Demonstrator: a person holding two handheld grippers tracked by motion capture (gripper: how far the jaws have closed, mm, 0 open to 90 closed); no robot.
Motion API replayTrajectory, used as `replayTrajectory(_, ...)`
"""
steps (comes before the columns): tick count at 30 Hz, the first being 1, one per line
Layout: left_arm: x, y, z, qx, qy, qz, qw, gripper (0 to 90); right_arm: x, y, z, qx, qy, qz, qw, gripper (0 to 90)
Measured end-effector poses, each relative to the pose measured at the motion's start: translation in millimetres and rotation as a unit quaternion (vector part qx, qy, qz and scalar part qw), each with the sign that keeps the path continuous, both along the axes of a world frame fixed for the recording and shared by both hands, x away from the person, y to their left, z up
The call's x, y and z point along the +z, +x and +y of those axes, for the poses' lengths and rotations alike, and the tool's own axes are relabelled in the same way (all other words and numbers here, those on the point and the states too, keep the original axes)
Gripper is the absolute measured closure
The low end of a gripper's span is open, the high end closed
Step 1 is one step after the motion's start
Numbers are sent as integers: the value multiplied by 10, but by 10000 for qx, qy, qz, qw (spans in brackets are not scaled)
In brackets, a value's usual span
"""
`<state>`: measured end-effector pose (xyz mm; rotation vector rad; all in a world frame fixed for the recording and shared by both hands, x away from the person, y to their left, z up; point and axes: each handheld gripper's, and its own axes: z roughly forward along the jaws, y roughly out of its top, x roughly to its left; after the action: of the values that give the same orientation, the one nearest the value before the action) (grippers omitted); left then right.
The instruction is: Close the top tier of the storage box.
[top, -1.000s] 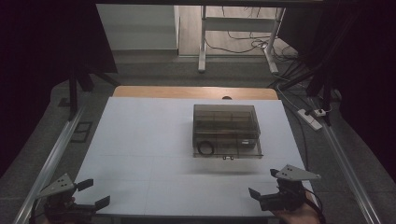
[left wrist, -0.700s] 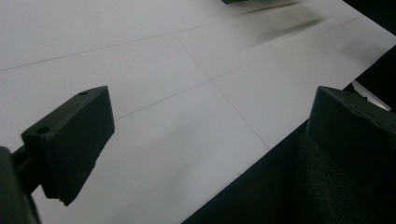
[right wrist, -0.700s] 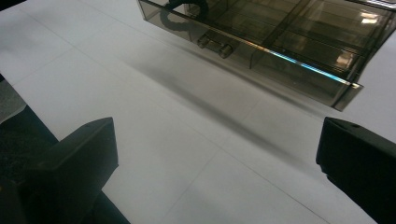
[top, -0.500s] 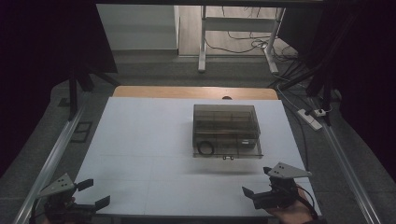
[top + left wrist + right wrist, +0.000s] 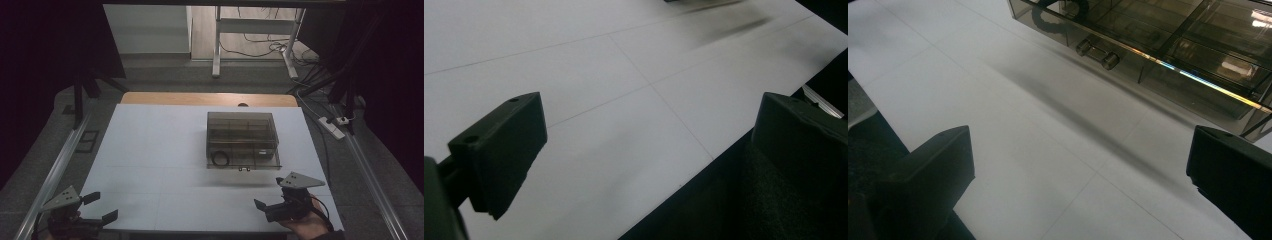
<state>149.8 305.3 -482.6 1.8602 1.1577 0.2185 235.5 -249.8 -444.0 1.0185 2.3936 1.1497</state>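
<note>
High view: the smoky clear box [image 5: 241, 140] sits right of center on the white table [image 5: 150, 150], with loads of bare surface around it. The left gripper [image 5: 97, 210] hangs wide open at the bottom-left edge, and the right gripper [image 5: 267, 195], also spread wide, sits lower right, near the box front. Left gripper view: jaws wide over the table's edge. Right gripper view: the box's two knobs [image 5: 1096, 52] sit top center, dark floor beyond.
</note>
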Motion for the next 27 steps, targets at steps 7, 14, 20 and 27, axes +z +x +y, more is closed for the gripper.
replayTrajectory(7, 1, 1, -5, 0, 15, 3, 10000, 23, -22, 35, 28, 84, -25, -74, 9999, 22)
replayTrajectory(14, 1, 1, -8, -4, 34, 8, 10000, 25, -24, 81, 32, 133, 112, -155, 9997, 162)
replayTrajectory(20, 1, 3, -11, -8, 52, 15, 10000, 29, -24, 125, 41, 150, 196, -100, 9996, 296)
replayTrajectory(27, 1, 5, -15, -12, 67, 21, 10000, 30, -48, 179, 80, 279, 97, -136, 9995, 464)
